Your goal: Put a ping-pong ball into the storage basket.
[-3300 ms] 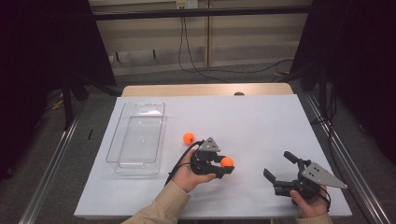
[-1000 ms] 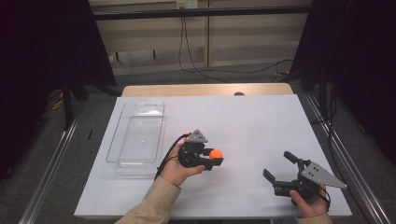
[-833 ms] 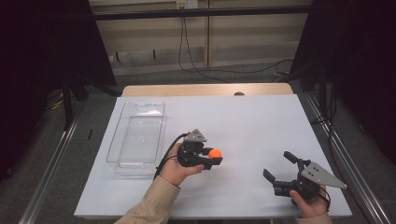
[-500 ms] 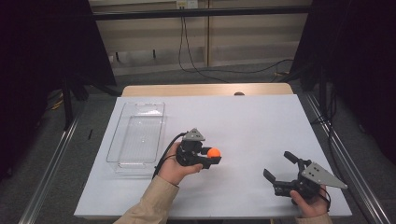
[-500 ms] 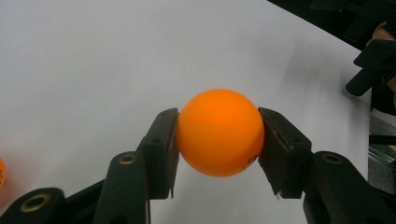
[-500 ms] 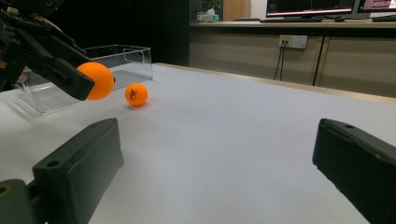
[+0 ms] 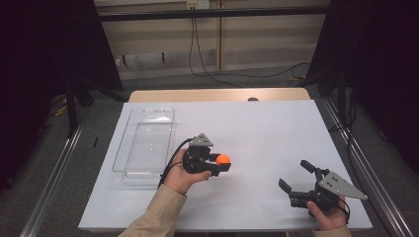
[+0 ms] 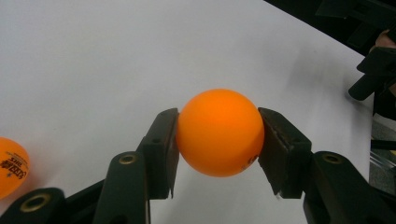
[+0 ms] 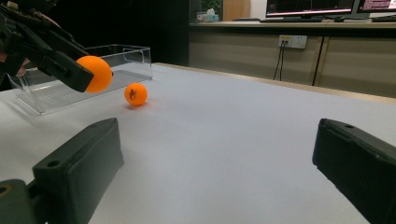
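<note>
Left tongs (image 8: 217, 135) around smooth orange ball (image 8: 219, 132)

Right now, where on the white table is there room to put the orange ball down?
The widest bare patch of the white table lies between the left gripper holding the orange ball and the right gripper. It is crowded near the clear plastic bin, where a second orange ball sits.

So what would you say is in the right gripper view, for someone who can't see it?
Two black fingers of the right gripper stand wide apart with nothing between them, low over a white table. Farther off at the left, the left gripper holds an orange ball in the air, a second orange ball lies on the table, and a clear plastic box sits behind.
</note>
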